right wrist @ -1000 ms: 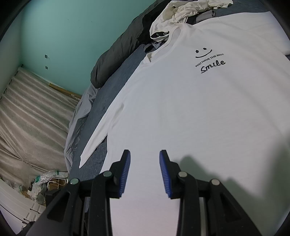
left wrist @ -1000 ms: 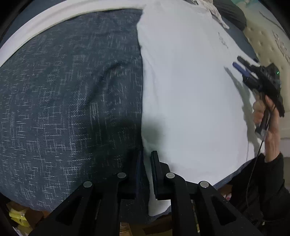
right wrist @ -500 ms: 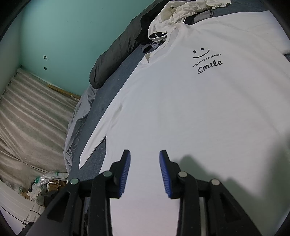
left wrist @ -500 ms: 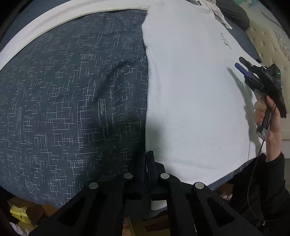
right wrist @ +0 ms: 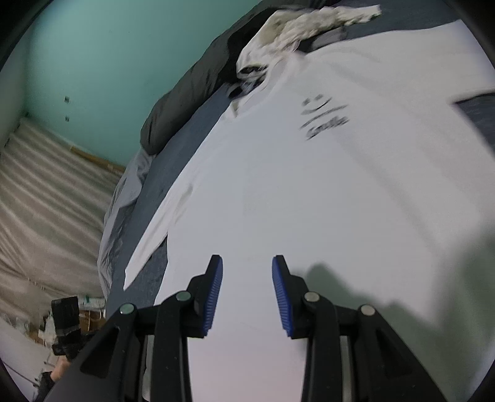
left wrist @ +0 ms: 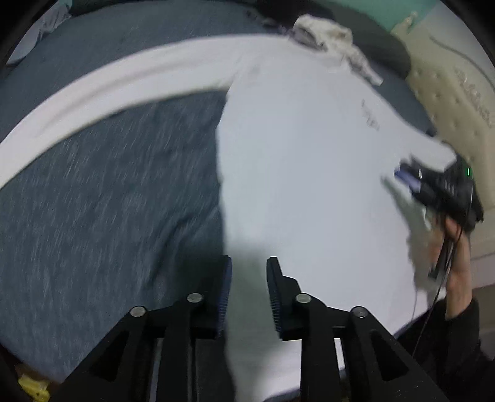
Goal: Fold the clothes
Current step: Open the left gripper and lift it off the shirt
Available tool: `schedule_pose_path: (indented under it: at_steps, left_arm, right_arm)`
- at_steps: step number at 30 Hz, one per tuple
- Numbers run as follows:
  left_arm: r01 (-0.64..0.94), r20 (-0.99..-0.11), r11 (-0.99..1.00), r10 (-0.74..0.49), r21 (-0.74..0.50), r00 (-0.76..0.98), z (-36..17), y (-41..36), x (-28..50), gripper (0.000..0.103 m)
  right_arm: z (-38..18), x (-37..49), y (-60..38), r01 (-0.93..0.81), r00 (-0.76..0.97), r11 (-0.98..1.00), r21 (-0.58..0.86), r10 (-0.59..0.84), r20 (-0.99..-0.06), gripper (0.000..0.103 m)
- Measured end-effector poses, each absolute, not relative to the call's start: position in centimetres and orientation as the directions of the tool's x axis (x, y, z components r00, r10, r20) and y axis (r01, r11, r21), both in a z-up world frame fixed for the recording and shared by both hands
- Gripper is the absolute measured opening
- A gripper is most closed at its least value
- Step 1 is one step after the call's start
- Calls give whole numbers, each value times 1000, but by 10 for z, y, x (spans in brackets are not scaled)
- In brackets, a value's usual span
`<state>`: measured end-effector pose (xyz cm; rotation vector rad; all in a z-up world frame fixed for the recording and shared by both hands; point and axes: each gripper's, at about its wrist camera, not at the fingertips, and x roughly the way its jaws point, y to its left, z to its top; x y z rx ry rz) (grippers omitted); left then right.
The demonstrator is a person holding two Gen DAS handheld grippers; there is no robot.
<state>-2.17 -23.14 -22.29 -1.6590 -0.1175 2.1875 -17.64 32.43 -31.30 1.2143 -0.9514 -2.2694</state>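
Observation:
A white long-sleeved shirt [left wrist: 309, 173] lies flat on a dark blue speckled bedspread [left wrist: 108, 201], one sleeve stretched out to the left. Its chest print [right wrist: 323, 119] is blurred in the right wrist view. My left gripper [left wrist: 248, 272] is open above the shirt's left side edge near the hem, with nothing between its fingers. My right gripper [right wrist: 247, 278] is open over the shirt's [right wrist: 309, 201] lower body, also holding nothing. In the left wrist view the right gripper [left wrist: 411, 179] hovers over the shirt's right side, held by a hand [left wrist: 458, 247].
A crumpled cream garment [right wrist: 309, 21] and a dark pillow [right wrist: 191, 86] lie near the shirt's collar. A teal wall [right wrist: 108, 46] stands behind. A bare quilted mattress [left wrist: 458, 92] lies to the right. Clutter sits on the floor [right wrist: 40, 327] beside the bed.
My left gripper was shut on the shirt's side edge half a second ago; it has opened, let go and pulled back upward. Both views are now motion-blurred.

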Motion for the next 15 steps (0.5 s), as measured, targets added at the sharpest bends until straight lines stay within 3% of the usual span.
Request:
schedule_pose_path:
  at_steps: [1,3,11,15]
  left_arm:
    - [-260,-898,-915,370,-308,-236,-222,-228,-27,31]
    - [-259,-883,-907,395,-331,-254,-228,-163,-43,37]
    - [-280,-848,-884,448,-374,-283,-285,-49,-142,44]
    - [-277,-838,-883,454,-378,-304,-291,-38,-141,50]
  right_arm:
    - [-309,-170,338,3,-570,-695,719,-592,-570,44]
    - [-303,-160,366,-49,-613,-698,715,-544,-573,51]
    - [-300,-132,466,-273,-626,-752,600,-335,-704,51]
    - [-302,-139,480,-286,-559,-797,532,-312,-768,51]
